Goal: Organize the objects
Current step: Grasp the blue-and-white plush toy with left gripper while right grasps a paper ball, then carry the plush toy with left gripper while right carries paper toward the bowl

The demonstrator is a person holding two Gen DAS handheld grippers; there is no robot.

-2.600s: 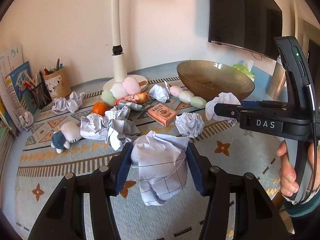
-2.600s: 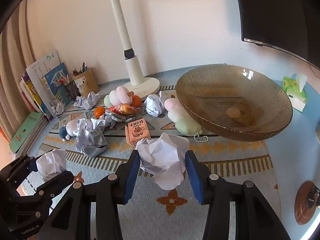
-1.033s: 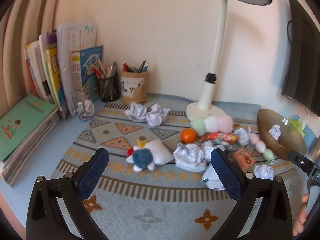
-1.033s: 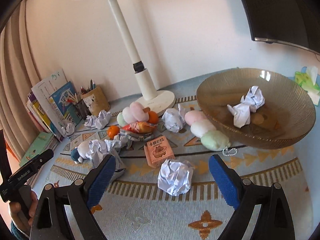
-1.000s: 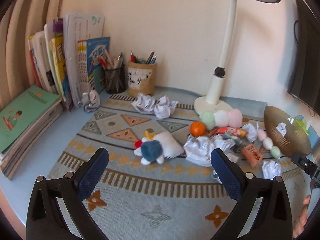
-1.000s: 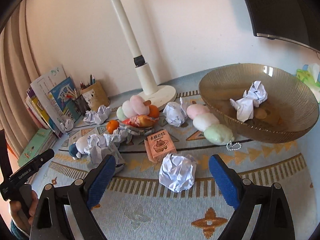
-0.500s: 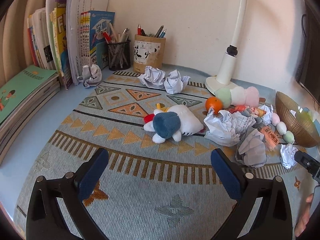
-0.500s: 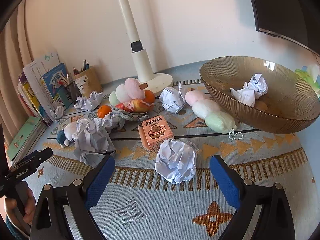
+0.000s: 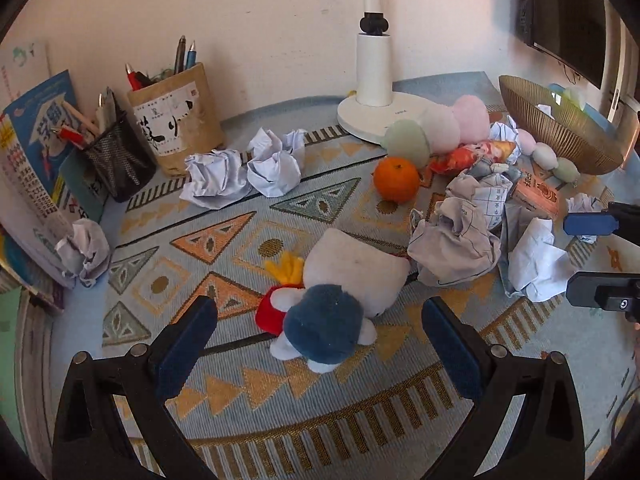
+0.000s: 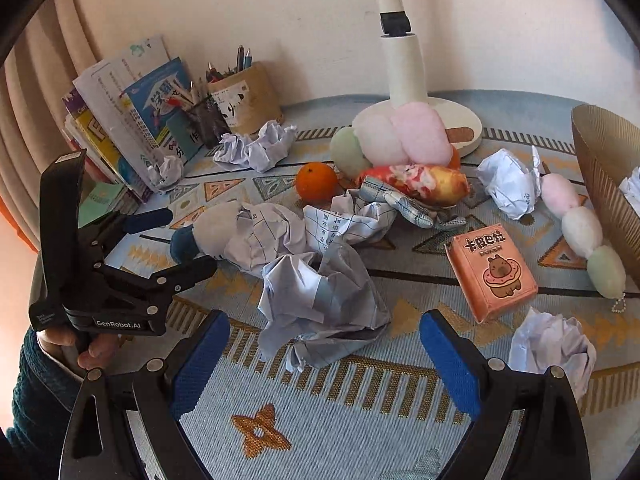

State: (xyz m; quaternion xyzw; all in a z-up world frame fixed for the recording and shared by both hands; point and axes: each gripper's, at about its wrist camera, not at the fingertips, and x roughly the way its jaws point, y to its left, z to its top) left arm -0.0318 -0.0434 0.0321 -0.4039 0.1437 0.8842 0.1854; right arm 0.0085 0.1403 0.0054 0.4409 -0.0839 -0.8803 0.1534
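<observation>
My left gripper (image 9: 320, 336) is open, low over the patterned mat, with a blue and white plush toy (image 9: 340, 280) between its fingers. My right gripper (image 10: 324, 356) is open around a large crumpled paper (image 10: 320, 296). The right gripper also shows at the right edge of the left wrist view (image 9: 596, 256), and the left gripper at the left of the right wrist view (image 10: 168, 240). More crumpled papers (image 9: 240, 170) lie near a pen holder (image 9: 176, 116). A brown ribbed bowl (image 9: 560, 128) stands at the far right with paper in it.
An orange (image 9: 396, 180), a pastel plush skewer (image 9: 436, 132), a pink box (image 10: 492, 272) and a second plush skewer (image 10: 584, 232) lie on the mat. A white lamp base (image 9: 376, 108) stands at the back. Books (image 10: 120, 120) lean at the left.
Both grippers have let go of their papers, which now lie in the bowl. Both then moved down and forward: the left onto the plush toy, the right onto a large crumpled paper.
</observation>
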